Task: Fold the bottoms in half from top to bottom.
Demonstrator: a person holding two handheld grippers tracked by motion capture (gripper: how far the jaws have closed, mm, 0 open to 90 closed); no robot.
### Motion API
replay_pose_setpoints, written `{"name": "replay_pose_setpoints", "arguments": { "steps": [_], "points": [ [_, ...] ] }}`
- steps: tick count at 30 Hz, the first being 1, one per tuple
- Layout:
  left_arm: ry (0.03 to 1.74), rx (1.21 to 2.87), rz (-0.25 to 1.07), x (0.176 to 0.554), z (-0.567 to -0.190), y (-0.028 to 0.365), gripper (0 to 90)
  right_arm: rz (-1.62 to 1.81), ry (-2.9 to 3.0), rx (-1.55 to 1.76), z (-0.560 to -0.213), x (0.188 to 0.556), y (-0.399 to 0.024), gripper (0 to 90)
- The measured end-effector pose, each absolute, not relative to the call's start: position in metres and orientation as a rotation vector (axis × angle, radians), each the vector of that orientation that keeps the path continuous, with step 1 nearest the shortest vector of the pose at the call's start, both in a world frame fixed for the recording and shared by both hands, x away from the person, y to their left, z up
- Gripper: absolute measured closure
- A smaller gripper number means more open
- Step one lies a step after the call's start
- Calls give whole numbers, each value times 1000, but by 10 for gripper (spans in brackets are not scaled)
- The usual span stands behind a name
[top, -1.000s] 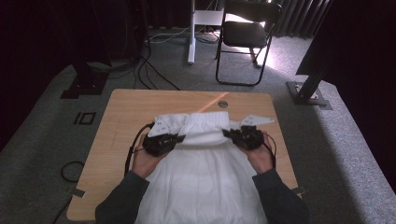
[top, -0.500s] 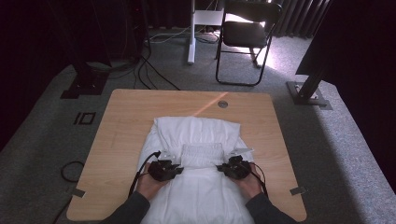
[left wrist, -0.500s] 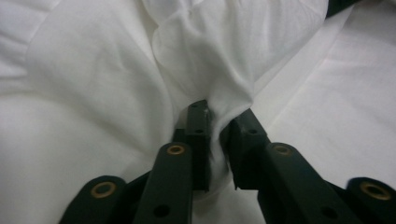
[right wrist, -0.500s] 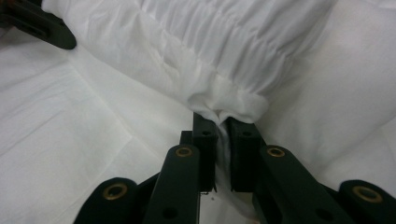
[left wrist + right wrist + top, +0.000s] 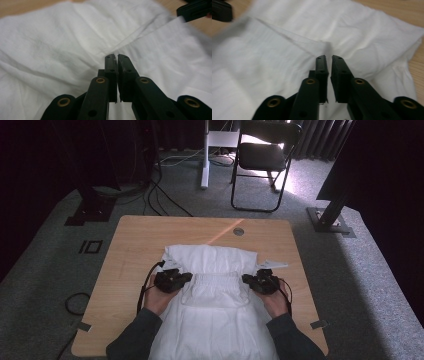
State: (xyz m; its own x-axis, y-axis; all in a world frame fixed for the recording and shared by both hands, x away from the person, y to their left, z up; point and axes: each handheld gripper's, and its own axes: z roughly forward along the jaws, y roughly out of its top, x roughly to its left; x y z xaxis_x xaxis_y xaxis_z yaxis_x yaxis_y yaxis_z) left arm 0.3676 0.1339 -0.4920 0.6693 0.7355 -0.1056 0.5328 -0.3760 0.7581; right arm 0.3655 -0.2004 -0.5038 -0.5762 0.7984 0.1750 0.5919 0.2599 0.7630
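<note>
Lying on bench: white cloth (image 5: 215,285), spread flat on the wooden bench (image 5: 130,250), its near end hanging over the edge by the person.
Left gripper (image 5: 172,280): resting on the cloth's left side, jaws just closed, now pressed together with nothing between them.
Right gripper (image 5: 260,282): resting on the cloth's right side, jaws just closed, almost touching, nothing pinched.
Fold: a folded flap of cloth lies between both grippers.
Behind bench: black chair (image 5: 265,155), white post (image 5: 206,150), cables (image 5: 160,195) on grey floor.
In the way: nothing between grippers and cloth.
</note>
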Motion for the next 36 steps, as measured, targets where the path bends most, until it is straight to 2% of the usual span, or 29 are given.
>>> {"name": "replay_pose_setpoints", "arguments": {
  "steps": [5,8,10,18,24,29,36],
  "points": [
    [1048,2164,252,388,-523,119,871,1062,2337,1351,-528,389,-184,841],
    [1043,2212,225,394,-534,114,855,1099,2389,1359,-537,395,-180,804],
    [1029,2186,215,392,-532,113,827,1195,2407,1366,-538,396,-183,772],
    [869,2142,231,352,-521,111,766,1359,2417,1259,-530,368,-194,704],
    [777,2132,130,325,-535,110,756,1381,2424,1160,-526,347,-200,665],
    [676,2190,86,308,-539,108,743,1381,2356,1177,-516,350,-206,659],
    [608,2207,37,300,-540,110,742,1370,2372,1125,-509,350,-191,647]
  ]
}}
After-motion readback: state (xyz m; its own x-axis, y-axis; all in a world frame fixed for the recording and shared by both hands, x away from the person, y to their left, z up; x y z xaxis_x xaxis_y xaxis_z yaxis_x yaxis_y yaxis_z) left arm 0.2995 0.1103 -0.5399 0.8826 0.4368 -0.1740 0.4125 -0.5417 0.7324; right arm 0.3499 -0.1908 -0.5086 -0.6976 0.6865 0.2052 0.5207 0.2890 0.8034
